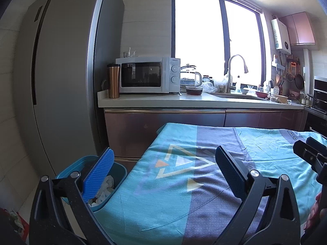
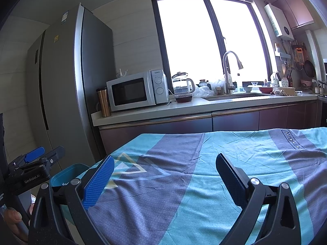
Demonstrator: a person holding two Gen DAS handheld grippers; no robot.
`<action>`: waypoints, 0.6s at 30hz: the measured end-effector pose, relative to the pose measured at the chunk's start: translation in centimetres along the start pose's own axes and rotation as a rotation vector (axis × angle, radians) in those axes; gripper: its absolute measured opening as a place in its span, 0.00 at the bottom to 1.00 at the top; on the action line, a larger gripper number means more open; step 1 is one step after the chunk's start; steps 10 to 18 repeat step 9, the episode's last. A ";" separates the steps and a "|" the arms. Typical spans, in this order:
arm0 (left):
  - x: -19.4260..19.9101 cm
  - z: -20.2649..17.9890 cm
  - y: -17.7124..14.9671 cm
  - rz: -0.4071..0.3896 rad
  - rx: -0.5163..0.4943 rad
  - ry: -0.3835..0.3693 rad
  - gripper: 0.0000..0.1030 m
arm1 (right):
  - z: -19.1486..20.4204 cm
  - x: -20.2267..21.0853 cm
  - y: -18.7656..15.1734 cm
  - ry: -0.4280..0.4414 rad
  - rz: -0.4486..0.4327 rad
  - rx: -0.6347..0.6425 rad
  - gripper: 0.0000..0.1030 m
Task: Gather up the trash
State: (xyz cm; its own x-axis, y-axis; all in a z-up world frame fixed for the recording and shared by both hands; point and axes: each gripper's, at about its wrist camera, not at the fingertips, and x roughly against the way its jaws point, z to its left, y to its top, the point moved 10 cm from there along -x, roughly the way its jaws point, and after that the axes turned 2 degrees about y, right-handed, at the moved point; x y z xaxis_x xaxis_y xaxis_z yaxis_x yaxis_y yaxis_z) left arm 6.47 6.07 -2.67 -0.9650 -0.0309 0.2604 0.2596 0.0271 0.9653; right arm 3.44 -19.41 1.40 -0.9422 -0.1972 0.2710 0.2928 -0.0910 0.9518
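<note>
The trash, crumpled white paper (image 1: 106,187), lies inside the blue bin (image 1: 120,169) on the floor beside the cloth-covered worktop (image 1: 184,183). It looks light, soft and crushable, so pinching any raised fold should do. The left tongs (image 1: 163,173) and the right tongs (image 2: 164,179) hover spread wide, grasping nothing.

My left hand-held gripper (image 1: 164,170): black speckled frame, triangular cut-outs, round silver pivot screws, blue dimpled pads (image 1: 101,174). My right hand-held gripper (image 2: 164,176): same black frame, same silver screws, bright blue textured pad, far pad darker. White "GenRobot.AI" lettering on left body. Bare skin, fingers (image 2: 12,217) on grip.
</note>
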 end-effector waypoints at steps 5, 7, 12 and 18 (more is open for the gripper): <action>-1.0 -0.2 -0.6 0.039 0.010 -0.011 0.95 | -0.6 -0.1 -0.3 -0.011 0.010 -0.008 0.93; -1.6 -0.4 -0.9 0.062 0.011 -0.017 0.95 | -1.1 -0.2 -0.3 -0.019 0.013 -0.010 0.93; -2.3 -0.6 -1.1 0.080 0.009 -0.023 0.95 | -1.5 -0.3 -0.4 -0.026 0.017 -0.012 0.93; -2.3 -0.6 -1.1 0.080 0.009 -0.023 0.95 | -1.5 -0.3 -0.4 -0.026 0.017 -0.012 0.93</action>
